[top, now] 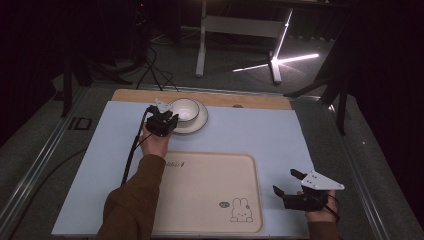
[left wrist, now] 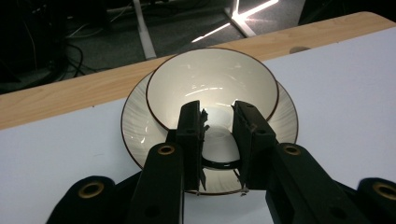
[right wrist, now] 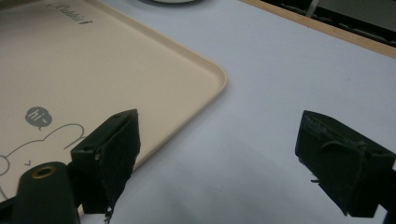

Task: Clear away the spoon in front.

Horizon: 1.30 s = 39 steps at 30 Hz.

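Your left gripper (top: 167,120) is at the bowl (top: 185,109), which sits on a plate (top: 199,121) at the far side of the blue mat (top: 280,135), just beyond the far edge of the tray (top: 210,192). In the left gripper view, its gripper (left wrist: 218,122) has the jaws set narrow, one on either side of the bowl's (left wrist: 210,84) near wall, with the rim passing between them; whether the pads (left wrist: 192,126) are actually pressing the wall you cannot tell. The bowl stands upright on the plate (left wrist: 140,135), empty and glossy inside.

Your right gripper (top: 289,183) is well away from the bowl, just off the tray's right edge near its near right corner, over bare mat. In the right gripper view, its gripper (right wrist: 217,140) has the jaws spread wide with nothing between them; the tray's (right wrist: 140,79) rounded corner lies beside the left jaw, and the rabbit drawing (right wrist: 28,140) shows on the tray at lower left.
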Tool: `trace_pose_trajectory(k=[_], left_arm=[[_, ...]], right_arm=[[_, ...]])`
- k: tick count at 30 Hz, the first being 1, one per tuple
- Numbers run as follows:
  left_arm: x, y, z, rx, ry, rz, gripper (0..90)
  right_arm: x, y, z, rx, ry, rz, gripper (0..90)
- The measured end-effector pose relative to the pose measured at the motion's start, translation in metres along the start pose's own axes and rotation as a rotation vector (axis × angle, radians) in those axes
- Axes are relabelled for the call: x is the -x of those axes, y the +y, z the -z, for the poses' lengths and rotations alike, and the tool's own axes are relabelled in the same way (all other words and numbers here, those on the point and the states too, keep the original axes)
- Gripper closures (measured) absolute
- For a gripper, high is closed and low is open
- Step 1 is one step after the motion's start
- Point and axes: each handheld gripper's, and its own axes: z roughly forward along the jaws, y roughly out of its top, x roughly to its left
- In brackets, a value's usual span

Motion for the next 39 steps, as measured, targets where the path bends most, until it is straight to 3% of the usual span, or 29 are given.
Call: trace_pose_trajectory(k=[11, 27, 39], left_arm=[[-0.003, 0.007, 0.020, 0.020, -0.027, 0.014, 73.7], [-0.010, 0.014, 0.052, 0.046, -0.032, -0.005, 73.7], [-0.017, 0.002, 0.076, 0.045, -0.028, 0.004, 73.7]], right_arm=[[0.000, 0.000, 0.000, -0.001, 0.000, 0.002, 13.8], [0.000, 0.000, 0.000, -0.001, -0.002, 0.001, 13.8], [0.000, 0.000, -0.001, -0.004, -0.003, 0.004, 13.8]])
